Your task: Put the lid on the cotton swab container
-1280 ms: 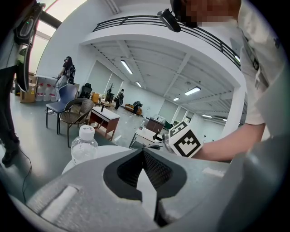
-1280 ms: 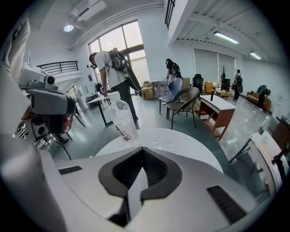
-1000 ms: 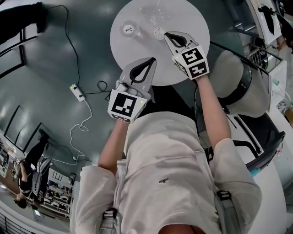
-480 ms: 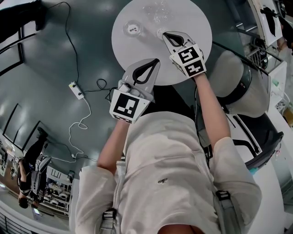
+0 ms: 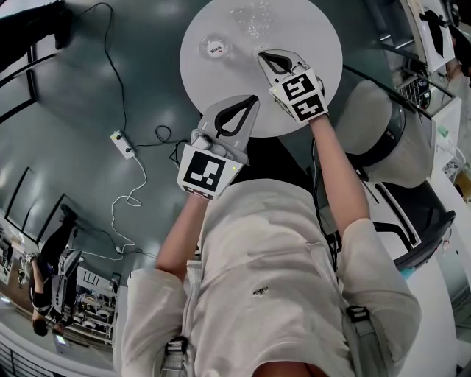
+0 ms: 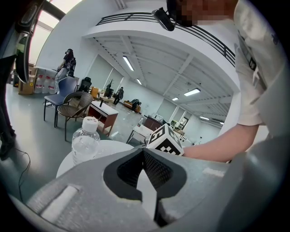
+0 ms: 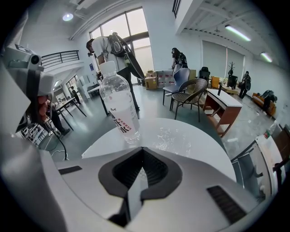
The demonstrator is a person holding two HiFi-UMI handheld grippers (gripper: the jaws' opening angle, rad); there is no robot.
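Note:
On the round white table [image 5: 309, 29], a small round cotton swab container [image 5: 255, 50] shows only as a sliver at the tip of my right gripper [image 5: 260, 54]. That gripper is shut with nothing in it. A clear crinkled plastic piece [image 5: 254, 18] lies at the far side of the table, also seen past the right jaws as a clear plastic piece [image 7: 174, 136]. Whether it is the lid I cannot tell. My left gripper [image 5: 255, 98] is shut and empty over the table's near edge. My right gripper view hides the container below the jaws.
A water bottle [image 5: 215, 48] stands left of the container; it appears as a bottle [image 7: 118, 108] in the right gripper view and a bottle [image 6: 85, 141] in the left. A chair [image 5: 386, 132] is on the right, a power strip with cable [image 5: 124, 147] on the floor at left.
My right gripper has shifted a little left and away, and its tip now covers most of the swab container. The left gripper has hardly moved.

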